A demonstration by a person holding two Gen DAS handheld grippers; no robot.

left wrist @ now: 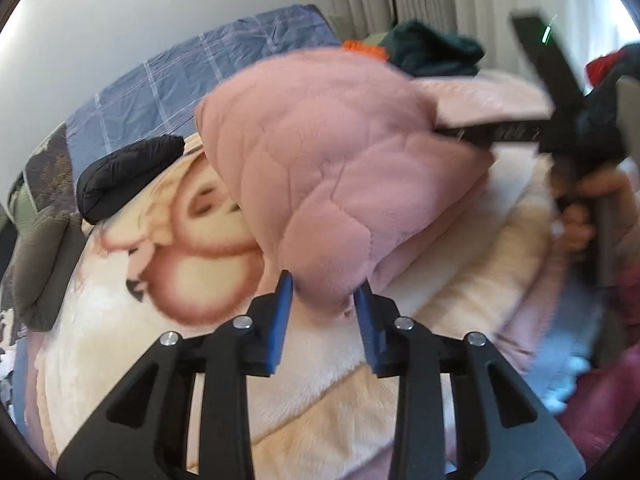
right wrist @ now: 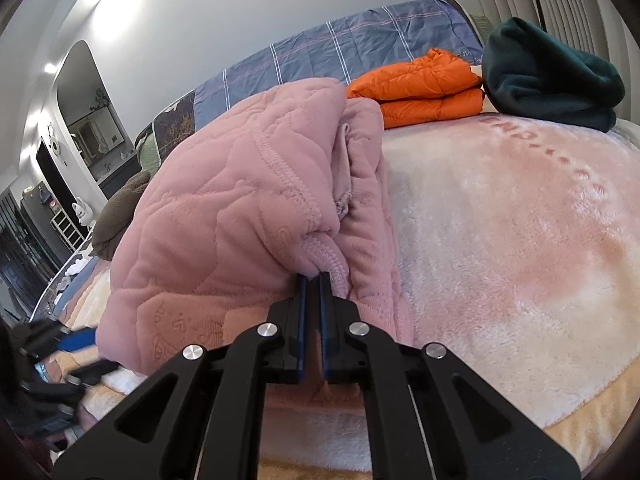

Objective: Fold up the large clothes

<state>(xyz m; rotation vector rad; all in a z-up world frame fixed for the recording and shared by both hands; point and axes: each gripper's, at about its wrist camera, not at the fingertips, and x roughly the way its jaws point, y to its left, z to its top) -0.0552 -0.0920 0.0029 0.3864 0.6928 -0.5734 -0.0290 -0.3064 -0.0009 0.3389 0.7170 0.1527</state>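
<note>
A pink quilted garment (left wrist: 320,152) is lifted in a bunched fold above the plush blanket (left wrist: 192,280) on the bed. My left gripper (left wrist: 323,288) is closed on the garment's lower corner, the fabric filling the gap between its blue pads. In the right wrist view, my right gripper (right wrist: 314,278) is shut on a ribbed edge of the same garment (right wrist: 224,208). The right gripper (left wrist: 440,128) also shows in the left wrist view, its fingers buried in the fabric at the right, held by a hand (left wrist: 580,216). Blurred, the left gripper (right wrist: 90,354) appears at the right view's lower left.
A folded orange jacket (right wrist: 420,88) and a dark green garment (right wrist: 548,76) lie at the far side of the bed (right wrist: 520,240). A black puffy piece (left wrist: 128,176) and a brown-grey garment (left wrist: 40,256) sit at the left. A blue checked sheet (left wrist: 200,68) covers the head end.
</note>
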